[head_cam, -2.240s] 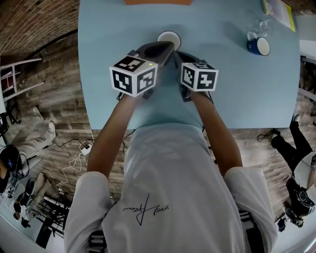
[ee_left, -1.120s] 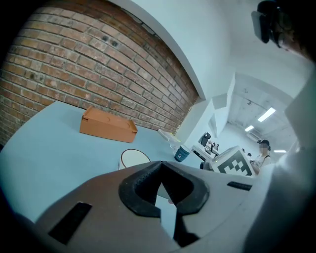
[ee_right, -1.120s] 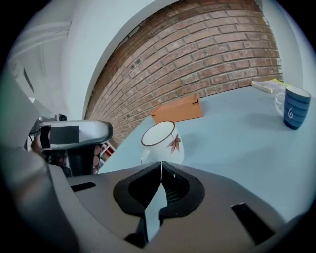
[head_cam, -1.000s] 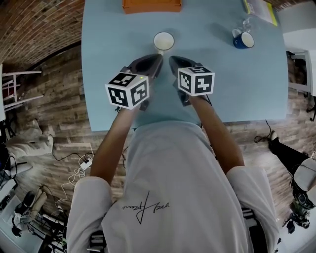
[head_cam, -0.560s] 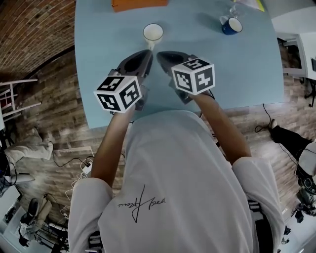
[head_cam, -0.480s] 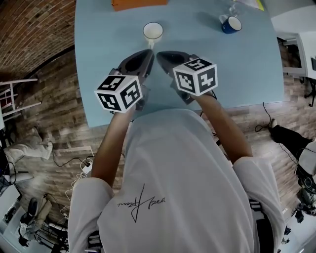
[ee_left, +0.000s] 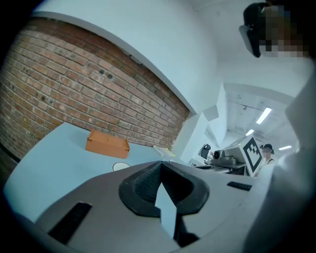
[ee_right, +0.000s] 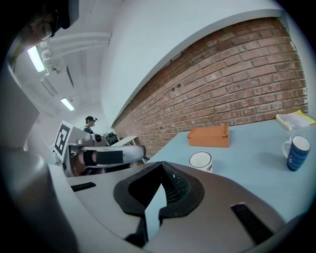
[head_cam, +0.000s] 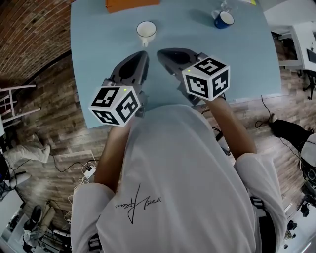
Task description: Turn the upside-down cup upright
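Observation:
A white cup (head_cam: 146,30) stands upright with its mouth up on the light-blue table (head_cam: 247,59). It also shows in the right gripper view as the cup (ee_right: 201,160), and only its rim (ee_left: 120,167) shows past the left jaws. My left gripper (head_cam: 143,53) is shut and empty, a short way nearer to me than the cup. My right gripper (head_cam: 160,51) is beside it, also shut and empty. In each gripper view the jaws meet at the tip: left gripper (ee_left: 160,165), right gripper (ee_right: 161,165).
An orange box (head_cam: 131,5) lies at the table's far edge behind the cup. A blue mug (head_cam: 223,19) stands at the far right, with a clear glass (head_cam: 226,6) and a yellow booklet (ee_right: 295,119) near it. Wood floor with cables surrounds the table.
Both grippers have drawn back from the white cup toward the person's body, and the gap to the cup has grown. The cup stands upright throughout.

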Demonstrator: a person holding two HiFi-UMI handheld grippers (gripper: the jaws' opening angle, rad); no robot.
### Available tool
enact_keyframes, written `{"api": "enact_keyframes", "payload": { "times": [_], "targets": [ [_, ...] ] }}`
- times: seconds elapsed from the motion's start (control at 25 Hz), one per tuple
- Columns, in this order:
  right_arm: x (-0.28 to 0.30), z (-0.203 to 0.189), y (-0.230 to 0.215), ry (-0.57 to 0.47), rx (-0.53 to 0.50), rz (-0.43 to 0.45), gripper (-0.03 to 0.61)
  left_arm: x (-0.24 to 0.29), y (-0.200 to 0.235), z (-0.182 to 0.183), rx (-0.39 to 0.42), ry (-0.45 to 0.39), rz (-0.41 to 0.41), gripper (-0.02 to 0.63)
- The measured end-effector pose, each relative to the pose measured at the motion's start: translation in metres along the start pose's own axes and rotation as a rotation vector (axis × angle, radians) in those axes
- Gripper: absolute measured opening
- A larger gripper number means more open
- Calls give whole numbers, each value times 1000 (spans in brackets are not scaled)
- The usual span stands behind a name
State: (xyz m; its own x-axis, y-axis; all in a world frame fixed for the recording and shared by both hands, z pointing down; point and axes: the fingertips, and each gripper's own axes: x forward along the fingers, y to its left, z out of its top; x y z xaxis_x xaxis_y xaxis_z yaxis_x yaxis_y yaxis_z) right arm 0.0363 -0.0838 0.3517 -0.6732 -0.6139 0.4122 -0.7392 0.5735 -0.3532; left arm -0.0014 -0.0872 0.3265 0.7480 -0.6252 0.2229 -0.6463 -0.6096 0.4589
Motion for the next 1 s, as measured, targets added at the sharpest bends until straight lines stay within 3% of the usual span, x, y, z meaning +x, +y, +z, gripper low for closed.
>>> {"api": "enact_keyframes", "payload": {
  "times": [0.2, 0.56, 1.0],
  "targets": [
    [-18, 15, 7, -45, -22, -14, 20, -12, -6, 9, 43, -27, 24, 11],
    [-41, 31, 16, -92, -37, -5, 20, -27, -9, 15, 39, -70, 68, 11],
    [-60, 43, 30, -142, -58, 9, 20, -39, -18, 25, 29, -102, 61, 10]
  ]
}}
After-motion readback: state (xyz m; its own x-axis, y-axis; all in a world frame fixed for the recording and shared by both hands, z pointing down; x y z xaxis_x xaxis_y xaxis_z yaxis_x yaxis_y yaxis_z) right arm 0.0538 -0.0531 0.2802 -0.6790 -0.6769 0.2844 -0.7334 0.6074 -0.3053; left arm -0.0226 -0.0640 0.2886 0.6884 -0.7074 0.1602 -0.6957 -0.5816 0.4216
